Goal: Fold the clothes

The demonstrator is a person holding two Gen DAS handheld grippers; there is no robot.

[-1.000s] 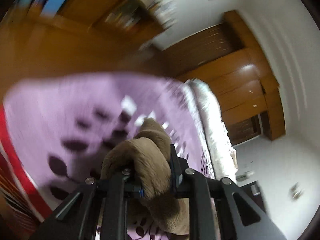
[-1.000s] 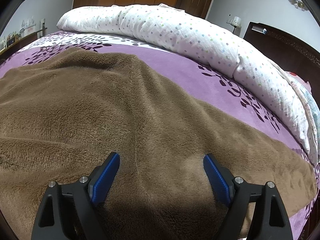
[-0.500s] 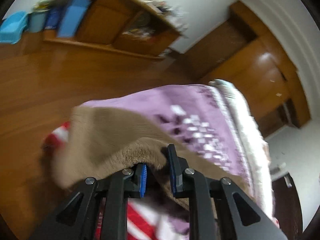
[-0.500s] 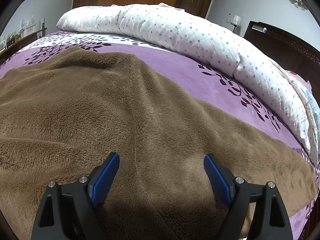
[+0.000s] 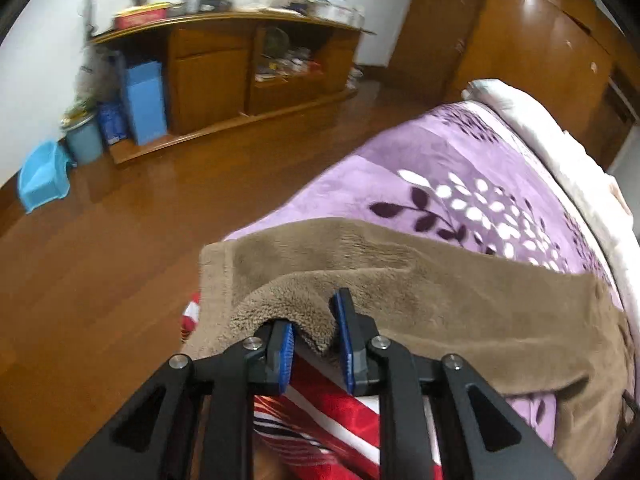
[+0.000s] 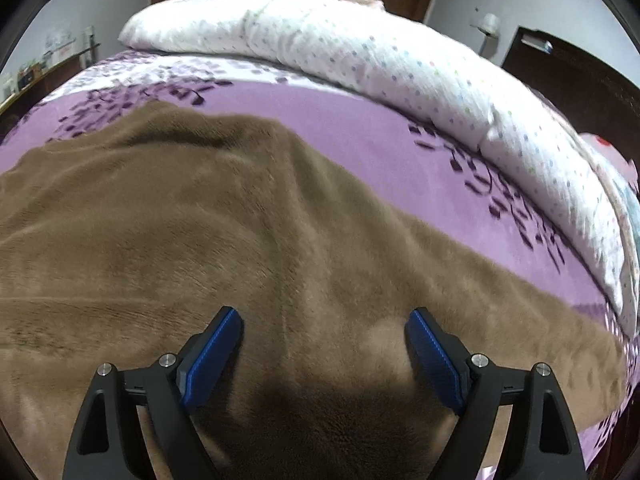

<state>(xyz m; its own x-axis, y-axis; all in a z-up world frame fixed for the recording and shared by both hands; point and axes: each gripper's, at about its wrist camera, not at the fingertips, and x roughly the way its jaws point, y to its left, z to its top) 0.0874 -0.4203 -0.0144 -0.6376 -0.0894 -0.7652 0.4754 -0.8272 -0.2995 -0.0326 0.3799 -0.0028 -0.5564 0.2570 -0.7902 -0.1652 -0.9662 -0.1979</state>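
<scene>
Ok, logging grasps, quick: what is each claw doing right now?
Left claw: closed on the brown fleece garment.
Right claw: open, holding nothing.

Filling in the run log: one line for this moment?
left gripper: shut on brown fleece garment edge | right gripper: open above it | bed: garment spread

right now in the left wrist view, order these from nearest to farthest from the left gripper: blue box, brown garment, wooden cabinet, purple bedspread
1. brown garment: bunched between the fingers of the left gripper.
2. purple bedspread: just beyond it, ahead and right.
3. blue box: across the floor, far left.
4. wooden cabinet: behind the box, against the wall.
</scene>
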